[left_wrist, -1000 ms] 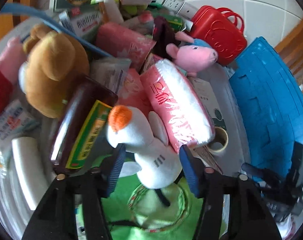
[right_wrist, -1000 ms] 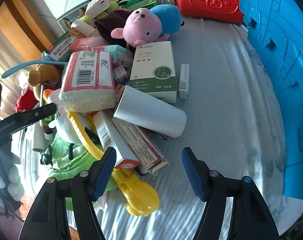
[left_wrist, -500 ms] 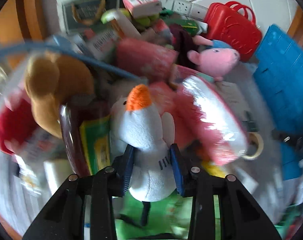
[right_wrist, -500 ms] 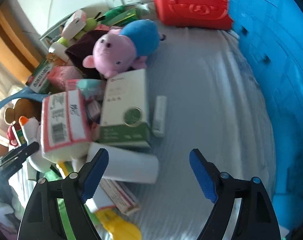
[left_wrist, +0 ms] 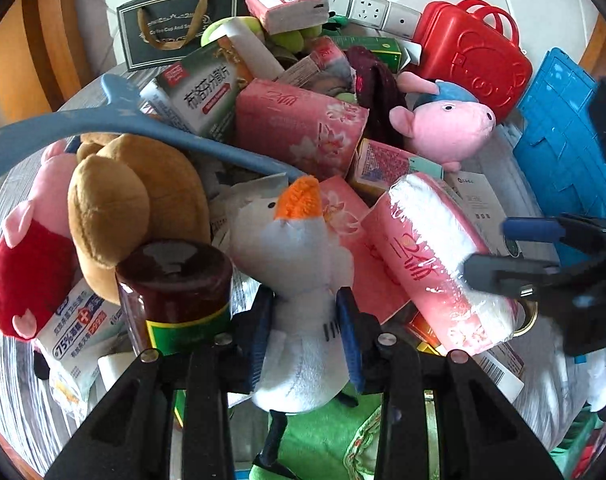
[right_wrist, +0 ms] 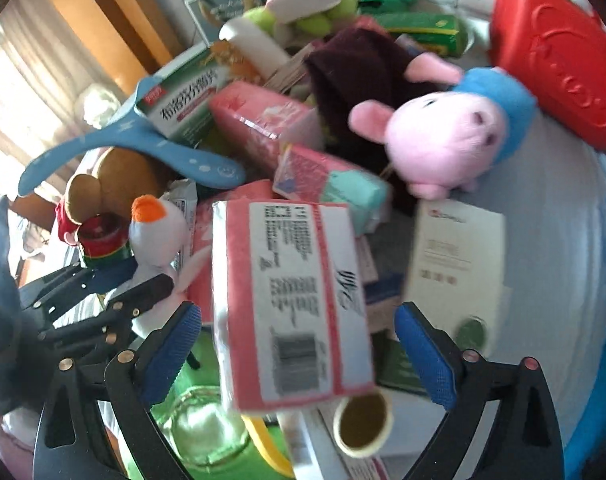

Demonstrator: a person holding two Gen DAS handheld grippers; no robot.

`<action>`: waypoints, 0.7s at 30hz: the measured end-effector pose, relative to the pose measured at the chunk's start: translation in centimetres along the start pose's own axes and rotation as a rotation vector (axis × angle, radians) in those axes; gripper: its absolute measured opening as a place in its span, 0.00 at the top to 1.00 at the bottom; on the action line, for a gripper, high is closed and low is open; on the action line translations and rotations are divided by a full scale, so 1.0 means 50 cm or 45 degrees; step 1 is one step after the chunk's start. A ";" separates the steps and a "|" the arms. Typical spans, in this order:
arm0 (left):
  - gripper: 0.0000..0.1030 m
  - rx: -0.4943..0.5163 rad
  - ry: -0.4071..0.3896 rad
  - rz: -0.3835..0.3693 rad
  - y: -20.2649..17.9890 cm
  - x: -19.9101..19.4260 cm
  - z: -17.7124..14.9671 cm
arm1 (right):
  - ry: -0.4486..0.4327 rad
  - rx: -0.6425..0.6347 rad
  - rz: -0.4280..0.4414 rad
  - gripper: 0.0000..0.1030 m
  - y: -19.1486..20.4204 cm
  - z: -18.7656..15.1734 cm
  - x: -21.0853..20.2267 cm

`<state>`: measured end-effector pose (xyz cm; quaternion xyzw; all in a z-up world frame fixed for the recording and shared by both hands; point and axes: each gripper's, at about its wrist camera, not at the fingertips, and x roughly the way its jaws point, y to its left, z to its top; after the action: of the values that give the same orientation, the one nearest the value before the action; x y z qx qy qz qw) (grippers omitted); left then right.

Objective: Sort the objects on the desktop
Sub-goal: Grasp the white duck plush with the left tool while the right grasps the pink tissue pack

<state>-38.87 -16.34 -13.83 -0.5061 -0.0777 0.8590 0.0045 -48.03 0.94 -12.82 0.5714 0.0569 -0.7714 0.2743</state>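
White goose plush (left_wrist: 299, 308) between pinching left fingers (left_wrist: 345, 344); right fingers (right_wrist: 171, 356) wide, empty; grey tabletop (right_wrist: 551, 248).

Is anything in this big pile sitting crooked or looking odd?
Nearly all of it is jumbled. The pink tissue pack lies tilted across other boxes, and a blue hanger rests over the brown plush bear. The left gripper squeezes the white goose toy.

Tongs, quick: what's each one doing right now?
Left tongs: closed on the white goose toy.
Right tongs: open around the pink tissue pack, not gripping.
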 end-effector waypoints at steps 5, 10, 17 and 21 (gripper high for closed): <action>0.70 0.027 0.007 -0.018 -0.001 -0.001 0.002 | 0.082 0.006 -0.019 0.05 0.004 0.008 0.057; 0.72 0.036 -0.007 -0.045 0.001 -0.012 -0.002 | 0.042 -0.014 -0.066 0.19 0.021 -0.008 0.045; 0.72 0.066 -0.144 -0.050 -0.020 -0.108 0.007 | -0.155 -0.051 -0.130 0.19 0.052 -0.042 -0.077; 0.72 0.082 -0.239 -0.041 -0.038 -0.178 0.018 | -0.282 -0.056 -0.178 0.19 0.059 -0.051 -0.163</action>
<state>-35.44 -15.37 -5.39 -0.4215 -0.0583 0.9046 0.0271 -42.83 2.41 -5.58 0.4712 0.0828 -0.8456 0.2370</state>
